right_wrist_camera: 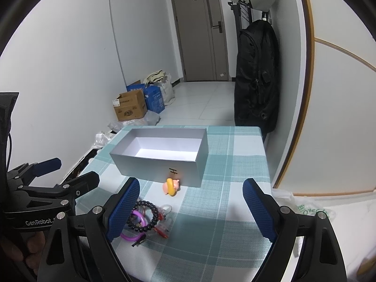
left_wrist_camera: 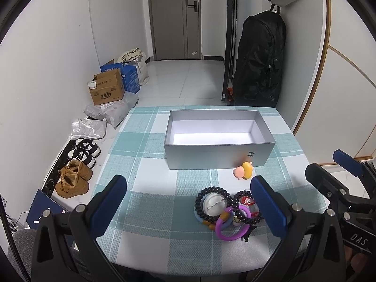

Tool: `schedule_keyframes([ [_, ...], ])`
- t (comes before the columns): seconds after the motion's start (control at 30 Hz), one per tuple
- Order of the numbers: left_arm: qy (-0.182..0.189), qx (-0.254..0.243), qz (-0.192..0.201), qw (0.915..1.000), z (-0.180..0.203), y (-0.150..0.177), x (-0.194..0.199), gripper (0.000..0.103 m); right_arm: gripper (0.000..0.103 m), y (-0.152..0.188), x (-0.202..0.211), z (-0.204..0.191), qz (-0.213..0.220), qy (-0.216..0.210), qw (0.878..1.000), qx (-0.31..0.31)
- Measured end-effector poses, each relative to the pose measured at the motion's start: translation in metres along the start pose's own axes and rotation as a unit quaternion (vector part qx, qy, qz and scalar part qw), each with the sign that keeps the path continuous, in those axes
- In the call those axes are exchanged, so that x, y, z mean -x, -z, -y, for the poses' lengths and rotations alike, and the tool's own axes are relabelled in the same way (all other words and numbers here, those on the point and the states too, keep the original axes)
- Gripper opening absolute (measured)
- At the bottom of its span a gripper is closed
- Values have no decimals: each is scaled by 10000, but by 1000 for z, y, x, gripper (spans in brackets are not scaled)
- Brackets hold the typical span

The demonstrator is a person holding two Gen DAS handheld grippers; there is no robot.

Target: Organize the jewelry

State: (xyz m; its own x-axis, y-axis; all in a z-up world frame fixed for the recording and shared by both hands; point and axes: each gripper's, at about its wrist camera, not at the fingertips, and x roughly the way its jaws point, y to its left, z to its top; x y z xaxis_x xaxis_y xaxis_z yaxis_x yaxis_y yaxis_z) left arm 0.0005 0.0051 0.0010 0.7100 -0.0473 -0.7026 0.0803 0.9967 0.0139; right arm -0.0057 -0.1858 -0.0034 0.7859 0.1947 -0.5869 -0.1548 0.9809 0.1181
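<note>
An open, empty silver box [left_wrist_camera: 218, 159] [right_wrist_camera: 150, 166] stands at the far side of the checked tablecloth. A small pink and yellow toy charm [left_wrist_camera: 243, 170] [right_wrist_camera: 171, 186] lies just in front of it. Nearer me is a pile of jewelry: two black bead bracelets [left_wrist_camera: 211, 204] [right_wrist_camera: 148, 216], a purple ring [left_wrist_camera: 231, 225] [right_wrist_camera: 135, 221] and a round white badge [left_wrist_camera: 215, 203]. My left gripper [left_wrist_camera: 188, 209] is open and empty above the cloth, the pile beside its right finger. My right gripper [right_wrist_camera: 190, 211] is open and empty, the pile by its left finger.
The table's left edge drops to a floor with shoes [left_wrist_camera: 75, 178], plastic bags and cardboard boxes [left_wrist_camera: 108, 89]. A black backpack [left_wrist_camera: 260, 58] hangs behind the table at the right. A plastic bag [right_wrist_camera: 312, 209] lies right of the table.
</note>
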Motion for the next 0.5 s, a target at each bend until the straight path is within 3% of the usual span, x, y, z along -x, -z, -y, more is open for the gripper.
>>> schedule_keyframes([
  [0.5,-7,-90,26,10000,4,2,0,102,90,-2,-1,4,-35,-53,10000,-18],
])
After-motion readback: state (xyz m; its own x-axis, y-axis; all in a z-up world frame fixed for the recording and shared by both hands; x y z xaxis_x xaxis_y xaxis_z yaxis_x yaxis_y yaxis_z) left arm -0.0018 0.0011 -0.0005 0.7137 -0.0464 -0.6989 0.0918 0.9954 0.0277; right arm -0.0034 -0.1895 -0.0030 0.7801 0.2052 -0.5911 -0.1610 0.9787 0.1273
